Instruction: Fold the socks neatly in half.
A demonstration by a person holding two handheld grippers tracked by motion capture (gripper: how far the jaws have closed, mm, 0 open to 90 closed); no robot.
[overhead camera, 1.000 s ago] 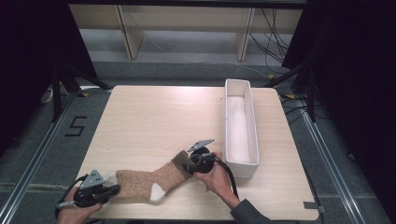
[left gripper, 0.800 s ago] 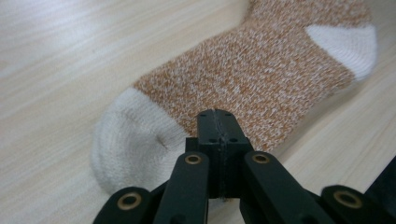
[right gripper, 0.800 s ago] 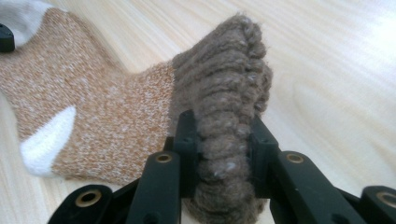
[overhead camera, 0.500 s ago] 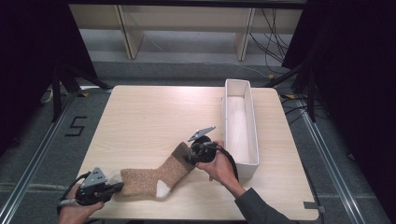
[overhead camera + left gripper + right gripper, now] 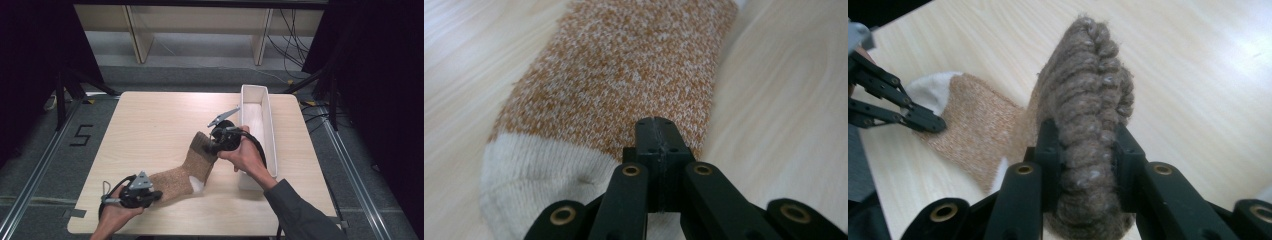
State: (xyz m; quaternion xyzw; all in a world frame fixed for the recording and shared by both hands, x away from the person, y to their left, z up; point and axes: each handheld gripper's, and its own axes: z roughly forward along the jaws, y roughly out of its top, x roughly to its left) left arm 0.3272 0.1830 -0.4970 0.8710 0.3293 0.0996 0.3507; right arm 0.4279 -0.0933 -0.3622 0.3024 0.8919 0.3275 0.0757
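A brown knitted sock [image 5: 187, 172] with a white toe and heel stretches across the front of the wooden table [image 5: 150, 125]. At the front left, my left gripper [image 5: 152, 196] is shut on the foot end near the toe; its jaws are pressed together on the knit [image 5: 624, 75] in the left gripper view [image 5: 656, 135]. My right gripper [image 5: 212, 146] is shut on the ribbed cuff [image 5: 1088, 75], which bulges up between its jaws [image 5: 1083, 145] and is raised off the table. The left gripper [image 5: 933, 122] also appears far off in the right gripper view.
A long white bin [image 5: 260, 107] stands along the table's right side, close behind the right hand. Bare tabletop lies to the left and at the back. Shelving stands beyond the far edge.
The right gripper has carried the cuff up and toward the back right, nearer the bin, drawing the sock out longer. The left gripper has stayed near the front left corner.
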